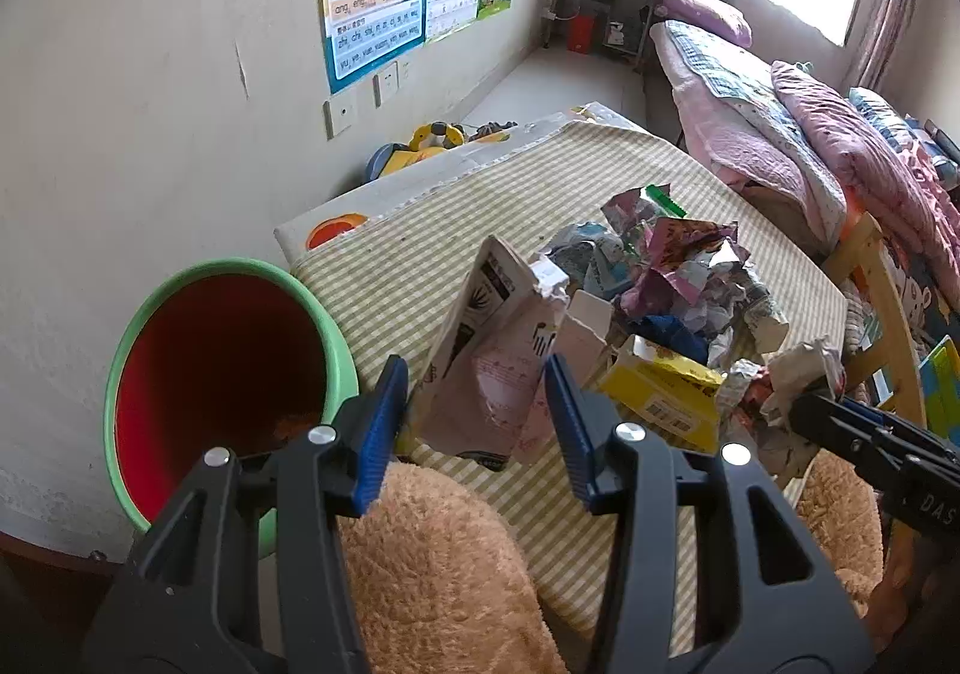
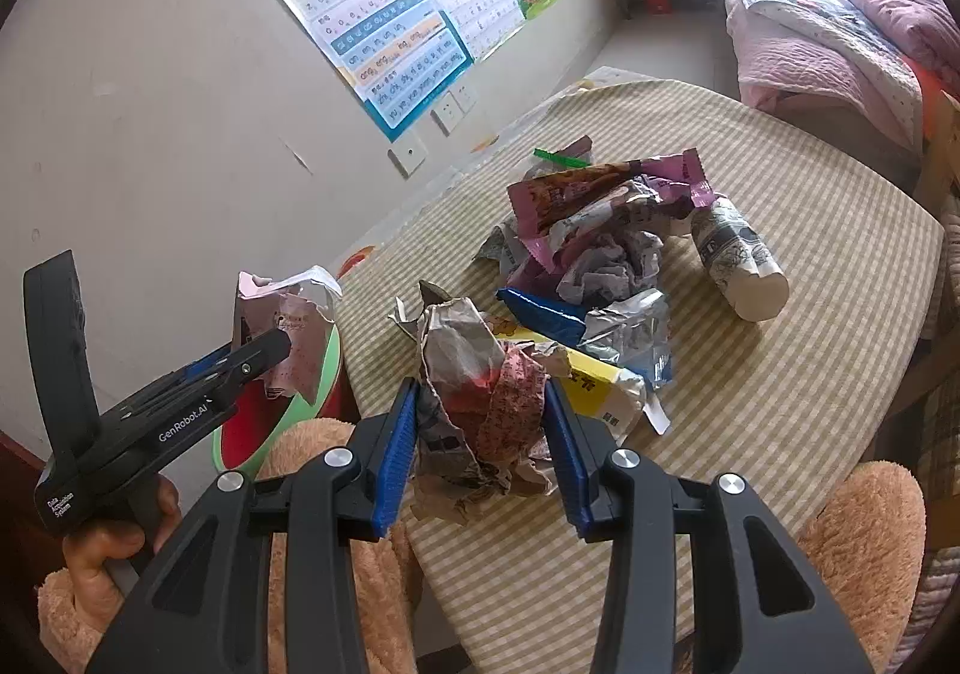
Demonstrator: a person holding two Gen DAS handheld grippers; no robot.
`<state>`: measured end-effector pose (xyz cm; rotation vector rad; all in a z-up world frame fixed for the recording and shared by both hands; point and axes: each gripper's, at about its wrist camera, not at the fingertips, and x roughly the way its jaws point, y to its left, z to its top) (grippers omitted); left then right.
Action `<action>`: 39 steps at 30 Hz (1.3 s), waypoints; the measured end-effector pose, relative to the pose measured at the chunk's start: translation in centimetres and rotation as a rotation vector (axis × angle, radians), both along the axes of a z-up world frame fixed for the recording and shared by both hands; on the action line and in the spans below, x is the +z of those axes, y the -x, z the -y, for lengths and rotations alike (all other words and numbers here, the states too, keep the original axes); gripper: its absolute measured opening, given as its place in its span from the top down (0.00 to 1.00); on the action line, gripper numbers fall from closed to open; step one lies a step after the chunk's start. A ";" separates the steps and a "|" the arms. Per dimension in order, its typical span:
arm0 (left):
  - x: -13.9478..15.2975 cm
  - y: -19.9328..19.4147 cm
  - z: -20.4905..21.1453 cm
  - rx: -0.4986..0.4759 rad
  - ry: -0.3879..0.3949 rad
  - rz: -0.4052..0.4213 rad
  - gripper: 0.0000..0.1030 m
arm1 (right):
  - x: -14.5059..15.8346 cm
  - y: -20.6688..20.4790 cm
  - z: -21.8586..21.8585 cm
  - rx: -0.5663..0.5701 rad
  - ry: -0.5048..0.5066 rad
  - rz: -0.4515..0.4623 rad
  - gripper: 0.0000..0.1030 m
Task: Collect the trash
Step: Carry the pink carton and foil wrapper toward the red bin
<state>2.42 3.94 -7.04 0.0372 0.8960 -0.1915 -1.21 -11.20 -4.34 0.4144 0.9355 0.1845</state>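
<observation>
Item 1. Left hand-held gripper: blue pads clamped on a torn pink-and-white carton, held upright above the worktop's near-left edge. In the right wrist view the carton sits over the bin's rim.

Item 2. Right hand-held gripper: pads closed on a crumpled paper wad with red print, at the near edge of the pile.

Item 3. Bin: green rim, red interior, at 9 o'clock from the carton, beside the worktop; something orange lies inside.

Item 4. Worktop: striped green-and-cream cloth.

Item 5. Trash pile, centre of worktop: purple snack wrappers, foil scraps, a blue wrapper, a yellow box touching the wad at 3 o'clock.

Item 6. Printed paper cup: lying on its side, 3 o'clock of the pile.

Item 7. Wall charts, 11 o'clock.
</observation>
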 end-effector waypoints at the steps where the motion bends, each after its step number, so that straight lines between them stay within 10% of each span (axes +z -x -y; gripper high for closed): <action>1: 0.0 0.0 -0.2 0.003 0.002 0.000 0.56 | 0.0 -0.1 -0.2 0.003 0.004 -0.002 0.61; 39: -2.4 0.2 -9.9 0.174 0.092 -0.050 0.55 | 0.7 -2.4 -8.7 0.171 0.099 -0.018 0.61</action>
